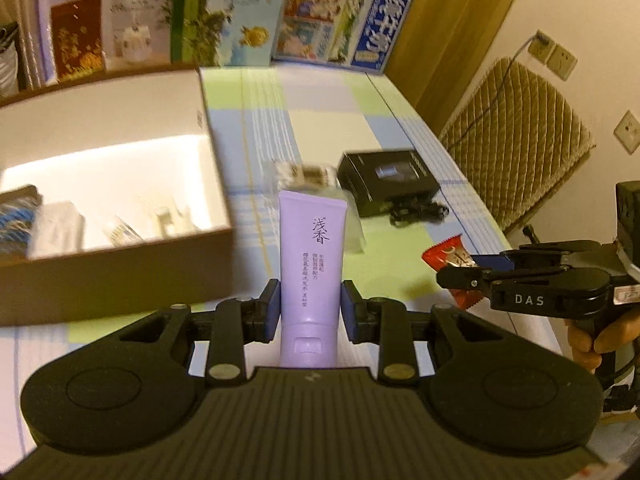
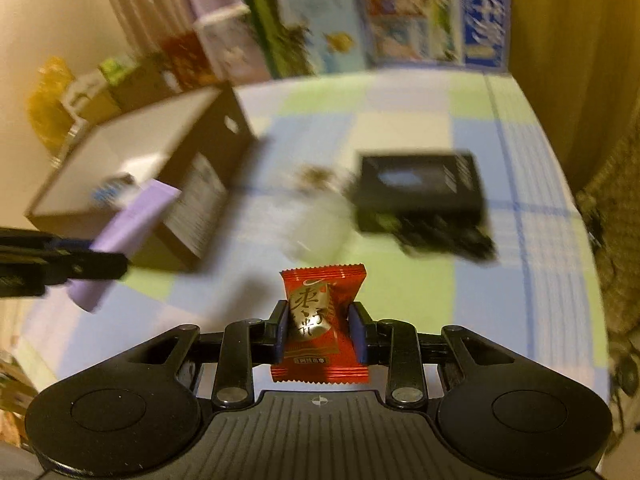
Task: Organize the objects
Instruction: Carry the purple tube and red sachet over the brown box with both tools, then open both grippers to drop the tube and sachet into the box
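Note:
My left gripper [image 1: 310,310] is shut on a purple tube [image 1: 312,264], which stands upright between the pads, cap toward the camera, above the checked tablecloth [image 1: 320,100]. My right gripper [image 2: 320,332] is shut on a red candy packet [image 2: 320,320]. In the left wrist view the right gripper [image 1: 460,276] shows at the right edge with the red packet [image 1: 448,258] in its tips. The right wrist view has the left gripper [image 2: 104,266] at the left with the purple tube [image 2: 132,224]. An open brown box [image 1: 120,168] with white insides lies left of the tube and holds several small items.
A black box [image 1: 386,180] with a black cable [image 1: 420,212] beside it lies further back on the cloth, next to a small clear wrapped item [image 1: 306,174]. Upright picture boxes [image 1: 280,12] line the far edge. A quilted chair back [image 1: 516,136] stands right of the table.

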`<action>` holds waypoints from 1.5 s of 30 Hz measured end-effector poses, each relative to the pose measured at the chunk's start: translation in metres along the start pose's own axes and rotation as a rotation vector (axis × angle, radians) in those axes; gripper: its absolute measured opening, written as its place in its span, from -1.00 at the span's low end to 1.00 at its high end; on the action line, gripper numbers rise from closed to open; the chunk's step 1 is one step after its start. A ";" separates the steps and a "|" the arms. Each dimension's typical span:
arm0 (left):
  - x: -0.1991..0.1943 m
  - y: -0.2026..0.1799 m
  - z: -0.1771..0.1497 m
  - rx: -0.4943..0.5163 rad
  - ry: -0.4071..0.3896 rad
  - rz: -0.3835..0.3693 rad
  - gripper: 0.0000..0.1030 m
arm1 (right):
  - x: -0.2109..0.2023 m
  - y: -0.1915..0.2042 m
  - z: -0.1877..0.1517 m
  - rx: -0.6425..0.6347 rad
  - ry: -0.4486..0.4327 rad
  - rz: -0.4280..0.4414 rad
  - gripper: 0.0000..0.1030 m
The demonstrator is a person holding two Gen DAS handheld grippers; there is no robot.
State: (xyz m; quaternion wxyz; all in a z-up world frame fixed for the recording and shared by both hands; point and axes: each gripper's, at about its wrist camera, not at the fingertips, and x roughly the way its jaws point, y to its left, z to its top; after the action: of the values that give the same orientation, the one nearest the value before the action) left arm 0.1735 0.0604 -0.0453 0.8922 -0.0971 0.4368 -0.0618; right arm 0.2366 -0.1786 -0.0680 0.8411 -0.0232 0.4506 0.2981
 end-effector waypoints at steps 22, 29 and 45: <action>-0.054 0.175 0.050 -0.137 -0.097 0.211 -0.49 | 0.098 0.173 0.123 -0.136 -0.065 0.231 -0.44; -0.027 0.229 0.066 -0.162 -0.042 0.268 -0.49 | 0.147 0.181 0.138 -0.107 -0.012 0.171 -0.44; 0.044 0.293 0.101 -0.157 0.067 0.316 -0.49 | 0.197 0.177 0.165 -0.057 0.029 0.082 -0.44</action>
State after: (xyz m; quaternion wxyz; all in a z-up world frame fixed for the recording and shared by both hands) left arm 0.2873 0.3488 -0.0848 0.8653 -0.0944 0.4797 0.1104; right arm 0.3487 0.1124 -0.0820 0.8207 -0.0330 0.4546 0.3445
